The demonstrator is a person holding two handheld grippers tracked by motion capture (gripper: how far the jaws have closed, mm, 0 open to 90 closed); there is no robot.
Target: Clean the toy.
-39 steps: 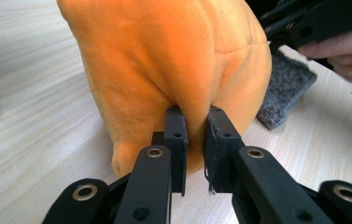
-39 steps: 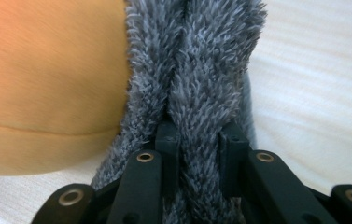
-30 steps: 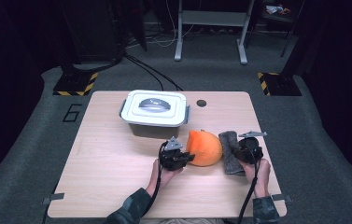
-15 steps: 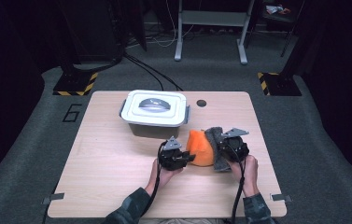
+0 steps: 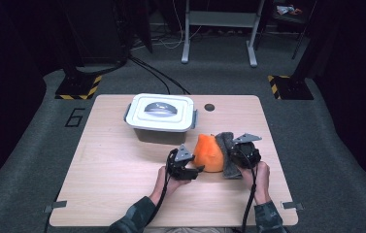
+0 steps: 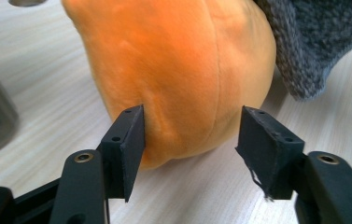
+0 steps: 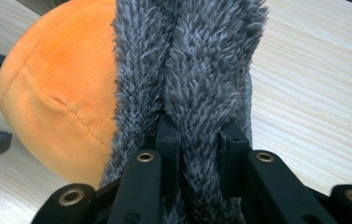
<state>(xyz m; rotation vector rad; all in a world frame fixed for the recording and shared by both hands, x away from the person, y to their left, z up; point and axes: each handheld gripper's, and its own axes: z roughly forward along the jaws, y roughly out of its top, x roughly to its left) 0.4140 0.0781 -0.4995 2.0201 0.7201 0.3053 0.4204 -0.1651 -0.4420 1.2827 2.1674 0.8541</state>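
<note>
The light wooden table (image 5: 112,165) carried, at its far middle, a white lidded plastic storage box (image 5: 160,116). Nearer the person, right of centre, lay the work item: a rounded orange plush cushion (image 5: 207,153) with a grey fleece fabric piece (image 5: 226,154) pressed against its right side.

Handling judgement: the plush looked light, soft and compressible, not fragile; its seamed surface should give good friction. The fleece looked limp and would drape if lifted, so it should be taken on a doubled fold rather than a single edge. The cushion's bulk was too wide for a full-span grip; a pinch on a bulge or seam would probably hold best.

The right gripper (image 7: 197,140) was clamped on a gathered fold of the grey fleece, both jaws buried in the pile. The left gripper (image 6: 190,135) stood beside the cushion's near left end; its jaws had just been opening, and they stood apart with the orange bulge between them, the pads no longer pinching it
</note>
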